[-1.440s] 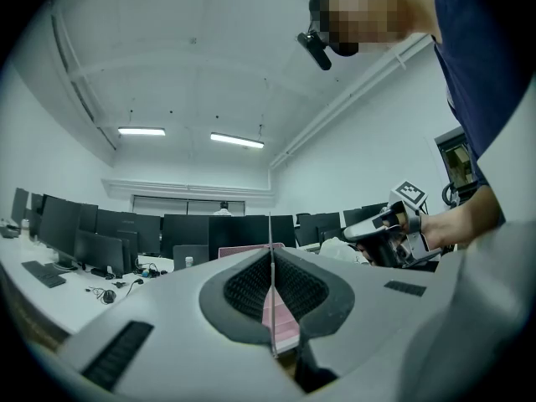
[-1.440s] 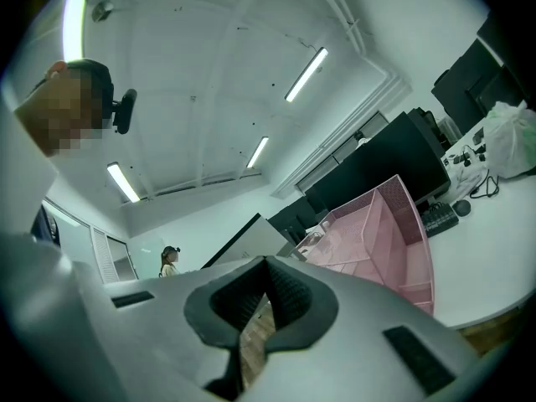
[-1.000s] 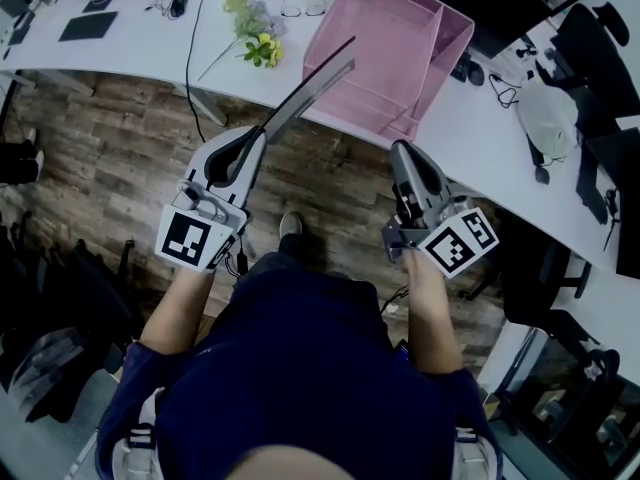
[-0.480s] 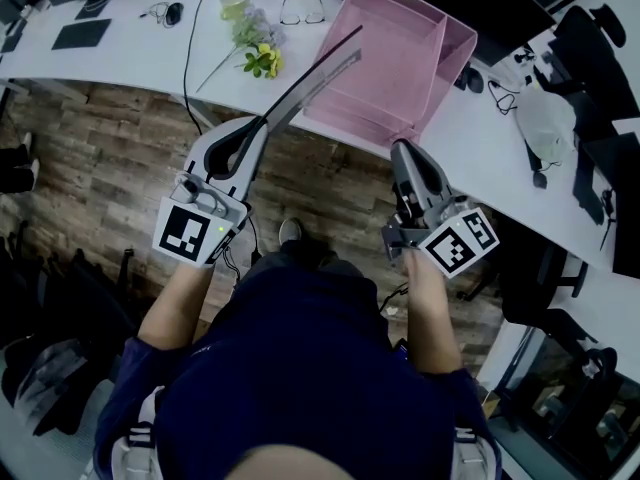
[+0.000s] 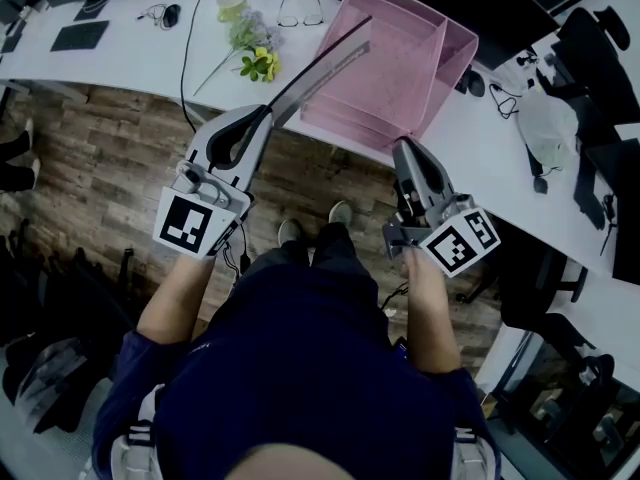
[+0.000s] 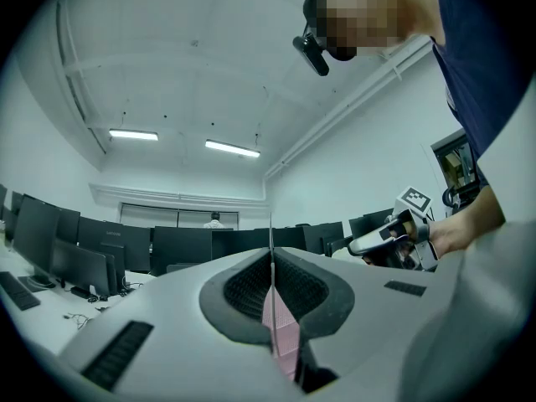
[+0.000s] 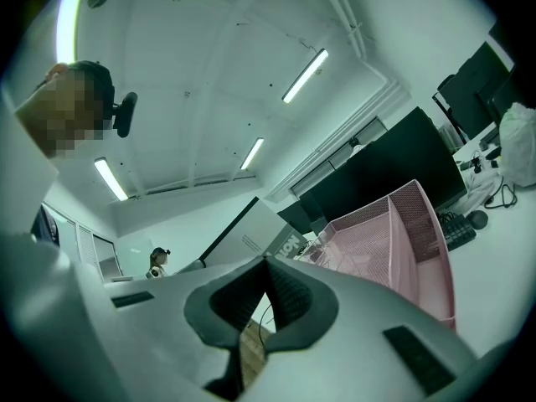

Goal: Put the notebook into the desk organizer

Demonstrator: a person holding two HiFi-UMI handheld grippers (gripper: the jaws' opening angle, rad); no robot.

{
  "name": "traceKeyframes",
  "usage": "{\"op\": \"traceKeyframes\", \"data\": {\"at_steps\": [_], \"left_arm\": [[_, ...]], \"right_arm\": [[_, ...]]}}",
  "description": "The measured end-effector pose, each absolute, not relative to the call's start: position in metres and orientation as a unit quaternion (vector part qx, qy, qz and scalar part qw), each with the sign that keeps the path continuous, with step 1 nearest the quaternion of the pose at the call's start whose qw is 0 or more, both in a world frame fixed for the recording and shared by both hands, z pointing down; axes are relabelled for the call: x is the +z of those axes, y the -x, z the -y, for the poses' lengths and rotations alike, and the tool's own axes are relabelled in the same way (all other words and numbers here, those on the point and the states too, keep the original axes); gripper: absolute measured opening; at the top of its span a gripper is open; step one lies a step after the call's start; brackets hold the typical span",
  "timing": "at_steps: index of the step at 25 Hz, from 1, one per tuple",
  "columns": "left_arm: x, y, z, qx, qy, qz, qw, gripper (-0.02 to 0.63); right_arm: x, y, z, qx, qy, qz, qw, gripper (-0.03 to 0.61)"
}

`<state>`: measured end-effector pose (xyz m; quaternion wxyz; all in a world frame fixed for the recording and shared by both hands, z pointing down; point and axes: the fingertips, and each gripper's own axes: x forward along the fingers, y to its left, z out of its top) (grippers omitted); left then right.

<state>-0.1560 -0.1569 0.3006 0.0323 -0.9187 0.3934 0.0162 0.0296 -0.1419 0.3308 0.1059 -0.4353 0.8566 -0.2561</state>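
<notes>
White desk [image 5: 130, 58] curves across the top of the head view, and on it sits the pink mesh desk organizer [image 5: 400, 63], its open side toward the camera. 1 mesh wall splits it into 2 compartments, and both look empty, so there is room for the delivery. Now the notebook [image 5: 325, 68]: it is in the air, upright on edge, a thin slab whose far end lines up with the organizer's left wall, not yet inside. Held like that, it probably slides in like a blade. The left gripper [image 5: 264, 118] has its jaws pinched tight on the notebook's near end. The right gripper [image 5: 403, 150] hangs just short of the desk edge, jaws together on nothing, seemingly in reserve.
</notes>
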Motion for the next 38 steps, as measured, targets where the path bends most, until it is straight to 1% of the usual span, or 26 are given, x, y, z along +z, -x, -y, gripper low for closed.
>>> {"op": "traceKeyframes", "data": {"at_steps": [21,38], "left_arm": [[0.317,0.094,0.222,-0.036,0.894,-0.446,0.039,0.034],[0.341,0.064,0.245,-0.106,0.87,-0.476,0.07,0.034]], "right_arm": [[0.342,-0.1,0.224,-0.278,0.388,-0.871,0.113,0.003],[0.359,-0.127,0.257,-0.298,0.365,-0.875,0.111,0.003]]}}
